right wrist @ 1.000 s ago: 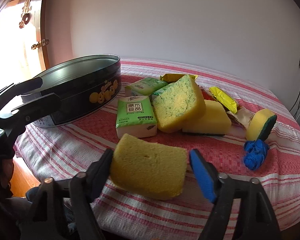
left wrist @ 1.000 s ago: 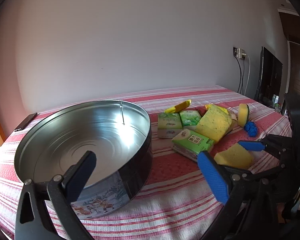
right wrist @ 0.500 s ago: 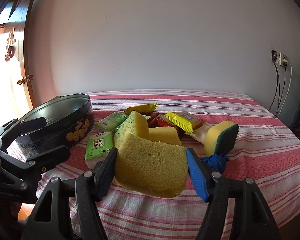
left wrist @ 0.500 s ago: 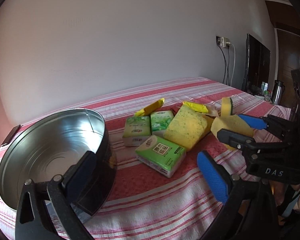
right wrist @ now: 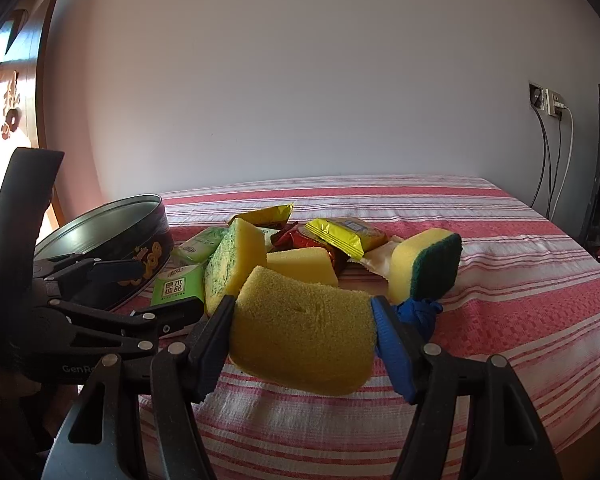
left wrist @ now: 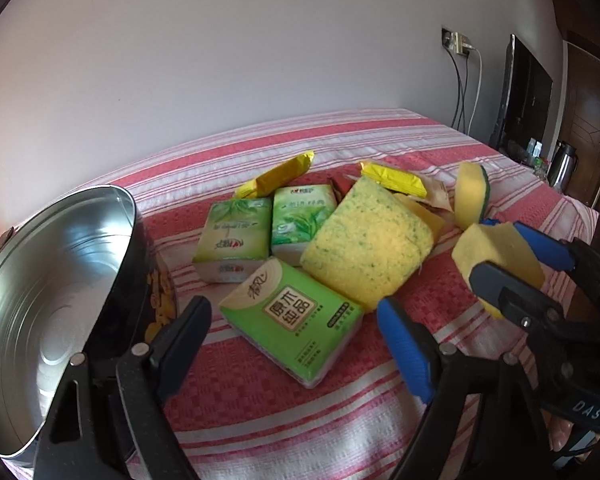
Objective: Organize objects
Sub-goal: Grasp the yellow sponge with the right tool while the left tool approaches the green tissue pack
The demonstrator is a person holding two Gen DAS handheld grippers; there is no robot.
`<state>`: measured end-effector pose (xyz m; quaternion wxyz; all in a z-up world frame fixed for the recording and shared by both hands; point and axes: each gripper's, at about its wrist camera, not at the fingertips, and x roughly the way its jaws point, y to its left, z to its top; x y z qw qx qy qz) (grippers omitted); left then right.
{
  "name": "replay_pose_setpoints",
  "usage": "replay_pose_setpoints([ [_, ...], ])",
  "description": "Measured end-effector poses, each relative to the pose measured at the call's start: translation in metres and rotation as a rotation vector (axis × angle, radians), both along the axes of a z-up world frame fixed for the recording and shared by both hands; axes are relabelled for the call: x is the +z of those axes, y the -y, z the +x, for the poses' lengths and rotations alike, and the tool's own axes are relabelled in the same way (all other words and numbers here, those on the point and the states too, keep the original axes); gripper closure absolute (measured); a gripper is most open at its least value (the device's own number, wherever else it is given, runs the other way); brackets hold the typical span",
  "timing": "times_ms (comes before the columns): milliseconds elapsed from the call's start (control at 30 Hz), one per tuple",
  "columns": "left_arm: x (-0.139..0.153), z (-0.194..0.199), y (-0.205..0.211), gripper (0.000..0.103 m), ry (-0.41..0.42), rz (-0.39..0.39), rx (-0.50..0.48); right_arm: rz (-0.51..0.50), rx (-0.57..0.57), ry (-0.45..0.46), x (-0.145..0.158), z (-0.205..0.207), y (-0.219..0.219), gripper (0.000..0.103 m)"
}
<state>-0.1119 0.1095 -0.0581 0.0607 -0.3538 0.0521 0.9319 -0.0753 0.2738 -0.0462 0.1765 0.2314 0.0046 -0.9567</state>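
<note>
My right gripper [right wrist: 300, 332] is shut on a plain yellow sponge [right wrist: 304, 332], held just above the striped cloth; the left wrist view shows that sponge [left wrist: 496, 252] at the right. My left gripper [left wrist: 292, 316] hangs over a green tissue pack [left wrist: 292, 320]. Its jaws are closing, the pack lies between them and the pads do not touch it. Left of it stands an open round tin [left wrist: 60, 280], empty inside. Behind lie two more tissue packs [left wrist: 236, 236], a speckled sponge [left wrist: 364, 240], a green-backed sponge [right wrist: 424, 264] and yellow snack packets [left wrist: 396, 178].
A blue crumpled thing [right wrist: 418, 314] lies by the green-backed sponge. Another yellow sponge [right wrist: 304, 264] and a red packet [right wrist: 300, 240] sit in the pile. The striped tablecloth [right wrist: 520, 280] runs to a white wall. A socket with cables [right wrist: 548, 104] and a dark screen [left wrist: 524, 96] stand at the right.
The left wrist view swung from the tin over to the pile, and the left jaws narrowed. The right gripper's pads closed onto the yellow sponge and it tilted more level.
</note>
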Motion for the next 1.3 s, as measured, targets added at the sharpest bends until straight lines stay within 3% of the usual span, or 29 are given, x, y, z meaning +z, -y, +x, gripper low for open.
replay_pose_setpoints([
  [133,-0.006,-0.01,-0.002,0.016,0.058,-0.019,0.017,0.002,0.004,0.005,-0.002,-0.001,0.001,0.034],
  [233,-0.007,-0.009,0.008,0.021,0.079,0.05,0.021,0.001,0.009,-0.004,-0.001,0.002,0.0,0.034],
  [500,-0.008,0.001,0.023,0.045,0.056,0.09,0.048,0.005,0.026,-0.015,-0.001,0.003,0.004,0.034],
  [600,-0.007,0.005,0.029,0.05,0.036,0.095,0.057,0.016,0.028,-0.019,-0.003,0.001,0.006,0.034],
  [767,-0.006,0.006,0.03,0.05,0.023,0.061,0.079,0.022,0.038,-0.009,-0.008,0.0,0.01,0.034],
  [1033,-0.006,-0.007,0.027,0.046,0.068,0.038,0.066,0.049,0.038,-0.005,-0.011,-0.007,0.021,0.034],
  [1300,0.003,0.001,0.028,0.049,0.032,0.016,0.091,0.04,0.018,-0.036,0.0,-0.021,0.021,0.034],
])
